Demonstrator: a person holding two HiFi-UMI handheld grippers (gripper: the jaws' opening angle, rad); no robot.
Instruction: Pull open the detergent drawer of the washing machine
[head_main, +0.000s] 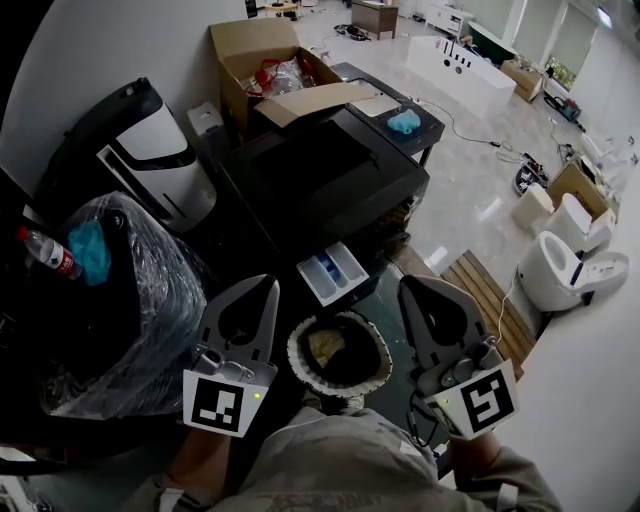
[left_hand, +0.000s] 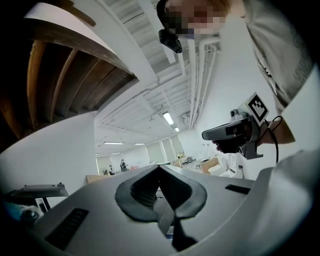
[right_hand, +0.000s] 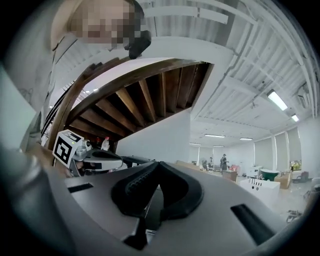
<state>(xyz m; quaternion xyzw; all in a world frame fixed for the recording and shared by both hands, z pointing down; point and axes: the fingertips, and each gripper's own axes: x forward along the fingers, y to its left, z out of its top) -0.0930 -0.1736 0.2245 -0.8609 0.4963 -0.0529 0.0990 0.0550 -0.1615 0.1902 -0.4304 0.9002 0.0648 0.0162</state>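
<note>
While the person holds both tools level in front of the chest, the detergent drawer (head_main: 335, 272) stands pulled out from the front of the black washing machine (head_main: 320, 170). Its white tray, with blue in the compartments, lies open to the ceiling. It sits between the two tools and just beyond their tips, touched by neither.

The left gripper (head_main: 268, 286) has its jaws pressed together with nothing caught between them. The right gripper (head_main: 407, 286) is the same, tips closed on empty air. Each tool's own view looks out across the room over its closed jaws, with the other tool off to one side.

Below the drawer, the machine's round drum opening (head_main: 340, 350) gapes, pale-rimmed, with something tan inside. A blue cloth (head_main: 404, 122) lies on the far corner of the machine's top. An open cardboard box (head_main: 270, 60) stands behind it. To the left there is a bin lined with a black plastic bag (head_main: 130, 300), with a water bottle (head_main: 48, 252) at its edge. A white toilet (head_main: 560, 265) stands off to the right.
</note>
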